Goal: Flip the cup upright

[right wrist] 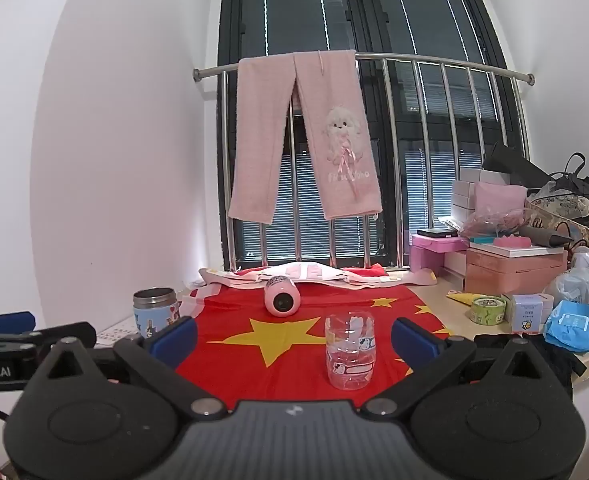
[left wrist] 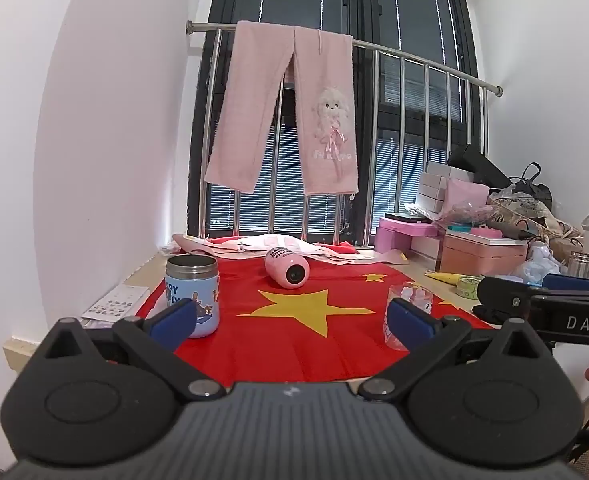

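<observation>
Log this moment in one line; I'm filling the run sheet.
pink cup: on its side, red cloth | left gripper: open, empty | right gripper: open, empty | flip: not begun

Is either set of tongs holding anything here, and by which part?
Nothing is held: left tongs and right tongs are both open, and the pink cup lies untouched.

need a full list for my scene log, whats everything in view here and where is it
pink cup: 1, pink, lying on its side at the back of the cloth, mouth toward the cameras
blue cup: 1, blue with steel rim, upright, left edge of the cloth
clear cup: 1, transparent with stickers, standing on the cloth front right
cloth: 1, red with yellow stars, spread on the table
pink trousers: 1, pink, hung over the window rail
boxes: several, pink and white, stacked at right
left gripper: 1, black with blue fingers, open
right gripper: 1, black with blue fingers, open
</observation>
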`<control>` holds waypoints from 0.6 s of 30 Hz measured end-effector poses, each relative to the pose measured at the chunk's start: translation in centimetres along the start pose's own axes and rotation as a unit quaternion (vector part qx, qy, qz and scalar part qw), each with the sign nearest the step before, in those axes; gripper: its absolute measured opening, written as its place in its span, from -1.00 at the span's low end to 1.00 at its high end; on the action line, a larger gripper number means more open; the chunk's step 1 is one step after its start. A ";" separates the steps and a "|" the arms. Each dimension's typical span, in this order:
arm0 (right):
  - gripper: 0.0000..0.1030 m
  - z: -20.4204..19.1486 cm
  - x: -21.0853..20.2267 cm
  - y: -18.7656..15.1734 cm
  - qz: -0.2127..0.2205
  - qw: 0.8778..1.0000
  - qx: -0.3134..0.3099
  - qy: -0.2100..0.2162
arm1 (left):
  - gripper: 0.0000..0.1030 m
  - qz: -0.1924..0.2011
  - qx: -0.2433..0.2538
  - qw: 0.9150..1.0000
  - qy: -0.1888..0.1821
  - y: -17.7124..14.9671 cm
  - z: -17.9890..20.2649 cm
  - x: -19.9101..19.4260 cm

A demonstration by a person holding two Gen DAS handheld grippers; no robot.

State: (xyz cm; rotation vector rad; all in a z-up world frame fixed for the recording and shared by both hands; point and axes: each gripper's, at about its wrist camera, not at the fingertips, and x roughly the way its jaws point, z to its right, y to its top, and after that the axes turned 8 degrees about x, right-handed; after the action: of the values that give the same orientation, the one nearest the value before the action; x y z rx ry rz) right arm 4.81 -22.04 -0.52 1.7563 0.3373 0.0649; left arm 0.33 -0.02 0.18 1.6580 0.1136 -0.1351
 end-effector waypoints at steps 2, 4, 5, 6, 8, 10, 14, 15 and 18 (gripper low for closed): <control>1.00 0.0 0.0 0.0 0.001 1.000 0.002 0.000 | 1.00 0.000 0.000 1.000 0.000 0.0 0.0 0.0; 1.00 0.0 0.0 0.0 -0.001 1.000 0.000 0.000 | 1.00 -0.001 0.000 1.000 0.001 -0.1 -0.2 -0.2; 1.00 0.0 -0.1 0.0 0.000 1.000 -0.001 0.000 | 1.00 0.000 0.000 1.000 0.000 -0.1 -0.2 -0.2; 1.00 0.0 -0.1 0.0 0.000 1.000 -0.001 0.000 | 1.00 0.000 0.000 1.000 0.000 -0.1 -0.2 -0.2; 1.00 0.0 -0.1 0.0 -0.001 1.000 -0.002 0.000 | 1.00 -0.001 0.000 1.000 0.000 -0.1 -0.4 -0.2; 1.00 0.0 -0.1 -0.1 -0.001 1.000 -0.002 0.000 | 1.00 -0.001 0.000 1.000 0.001 -0.1 -0.4 -0.2; 1.00 0.0 -0.1 -0.1 -0.001 1.000 -0.003 -0.001 | 1.00 -0.001 0.000 1.000 0.001 -0.1 -0.3 -0.2; 1.00 0.0 -0.1 -0.1 -0.001 1.000 -0.003 0.000 | 1.00 -0.001 0.000 1.000 0.001 -0.1 -0.4 -0.2; 1.00 0.1 -0.1 -0.1 -0.001 1.000 -0.003 0.000 | 1.00 -0.001 0.000 1.000 0.001 -0.1 -0.3 -0.2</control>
State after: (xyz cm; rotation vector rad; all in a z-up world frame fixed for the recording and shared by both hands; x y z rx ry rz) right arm 4.68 -22.11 -0.64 1.7510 0.3374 0.0643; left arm 0.10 0.34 0.09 1.6583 0.1160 -0.1352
